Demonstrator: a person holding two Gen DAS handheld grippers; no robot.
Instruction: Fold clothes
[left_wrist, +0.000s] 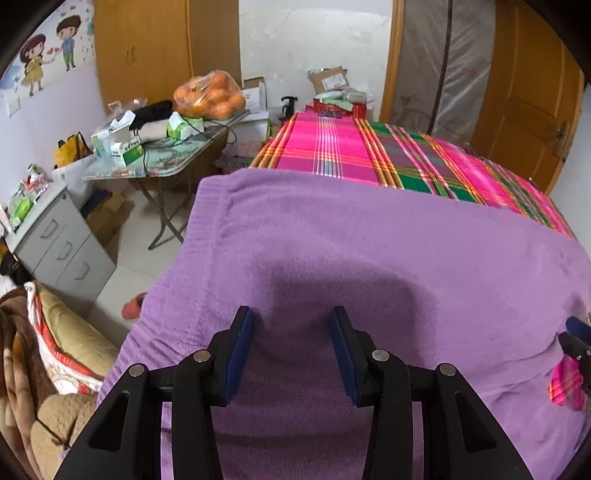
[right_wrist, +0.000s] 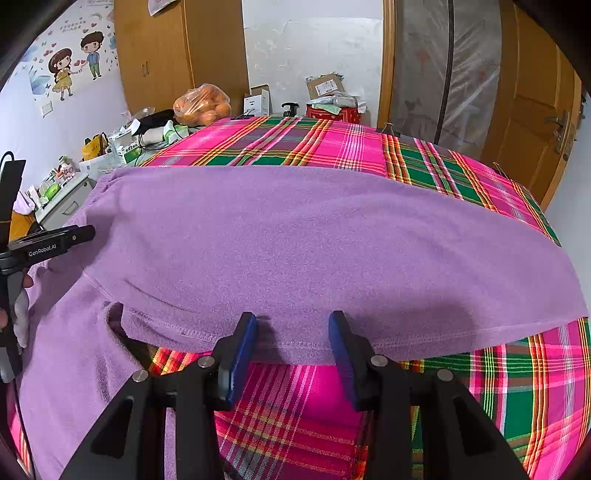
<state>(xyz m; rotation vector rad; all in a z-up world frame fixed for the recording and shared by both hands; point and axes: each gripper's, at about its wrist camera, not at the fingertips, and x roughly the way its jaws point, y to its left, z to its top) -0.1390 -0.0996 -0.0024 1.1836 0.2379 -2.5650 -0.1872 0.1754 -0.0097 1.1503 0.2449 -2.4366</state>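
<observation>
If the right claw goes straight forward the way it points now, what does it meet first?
Most likely the near hem of the purple garment. The right claw is open and points down at that edge, which lies on the plaid cloth. Depth is hard to judge here.

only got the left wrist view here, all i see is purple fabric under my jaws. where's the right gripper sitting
Observer: The right gripper hangs open at the stitched hem of the purple garment, nothing pinched.
Operator: is there bare cloth near that hem
Observer: Yes, the plaid bedcover lies bare just under the right gripper's fingers.
Operator: and how does my side look from there
Observer: The left gripper shows at that view's left edge, above the garment.
</observation>
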